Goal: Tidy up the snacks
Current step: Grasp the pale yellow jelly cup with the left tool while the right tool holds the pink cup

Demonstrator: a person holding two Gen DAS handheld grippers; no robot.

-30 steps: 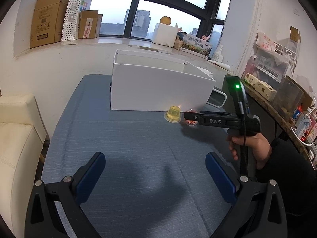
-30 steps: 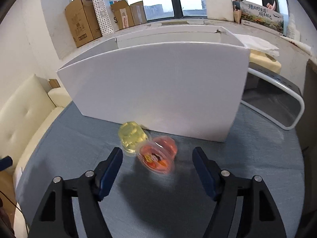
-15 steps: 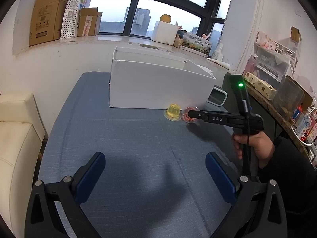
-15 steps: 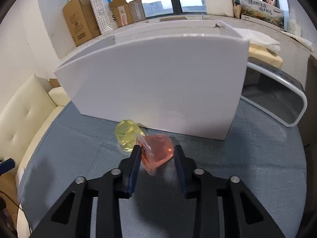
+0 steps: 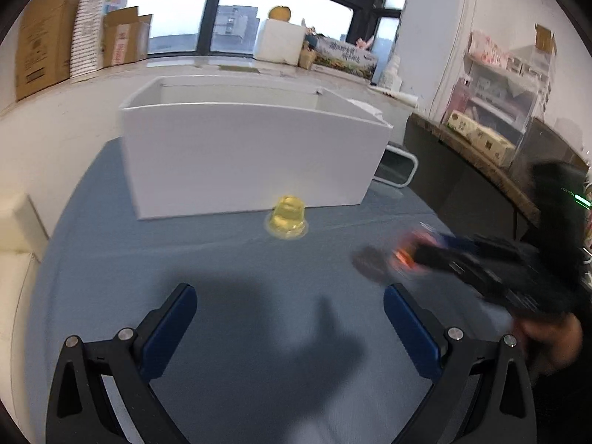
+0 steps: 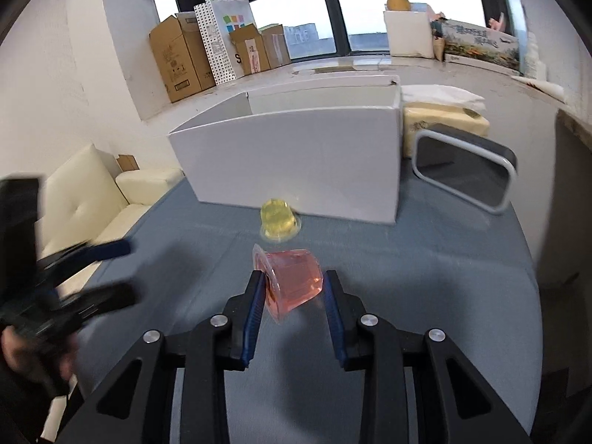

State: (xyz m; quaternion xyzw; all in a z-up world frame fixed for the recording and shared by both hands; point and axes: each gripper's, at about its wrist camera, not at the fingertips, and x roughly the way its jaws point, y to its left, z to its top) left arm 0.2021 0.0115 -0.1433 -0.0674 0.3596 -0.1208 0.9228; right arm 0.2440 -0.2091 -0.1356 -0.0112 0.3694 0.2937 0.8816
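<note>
The right gripper (image 6: 294, 288) clamps a pink jelly cup (image 6: 292, 283) above the blue table (image 6: 425, 259), the left gripper (image 5: 290, 318) gaping empty near a yellow jelly cup (image 5: 288, 217) beside the white box (image 5: 251, 155)

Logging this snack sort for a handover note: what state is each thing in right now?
Pink jelly cup: clamped on its side in the right gripper, off the table.
Yellow jelly cup: upside down on the table, by the box.
White box: open-topped; contents hidden.
Left gripper: open, empty.
</note>
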